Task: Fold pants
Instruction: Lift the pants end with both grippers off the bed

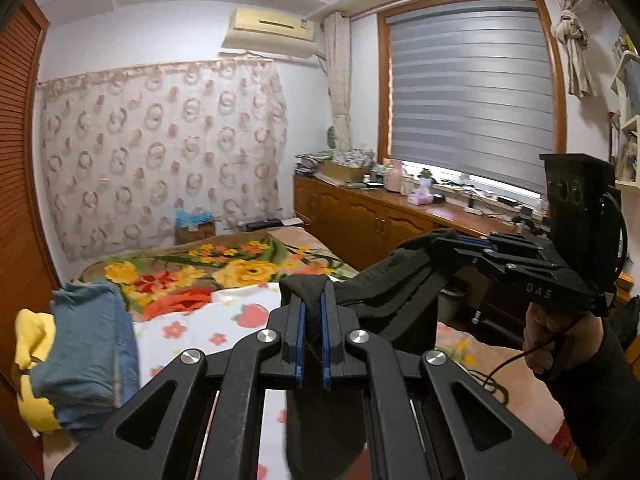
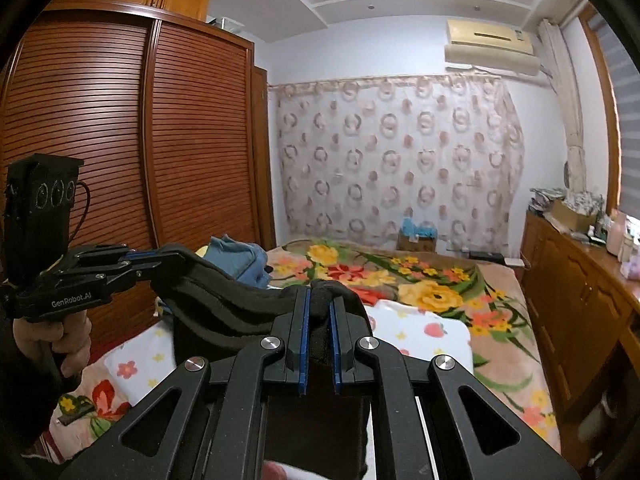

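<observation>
Black fabric is bunched right up against both lenses, so that's the pants (image 1: 384, 292), pinched by each tool at one edge and hanging in mid-air over the bed (image 1: 248, 264). The left tool (image 1: 313, 312) is clamped on a fold of the cloth, blue pads squeezing it from both sides, and the right tool (image 2: 319, 316) has the same kind of bite on the far end of that edge. My guess is the two grips are spread apart like this so the edge stretches out between them and the rest drops straight, which makes it easier to lay the thing down flat or double it over.

Looks-wise: plain black, thick and soft, maybe fleece or sweat material, with a few ridges sagging between the tools. Can't tell whether it's the waistband or the cuffs they've got, the cloth hides that.

Below is a white sheet with strawberries and flowers (image 2: 420, 332) spread on a big floral blanket (image 2: 432, 292), probably the landing spot. A pile of blue and yellow clothes (image 1: 80, 344) sits off by the slatted wooden wardrobe (image 2: 100, 140), well clear of it.
</observation>
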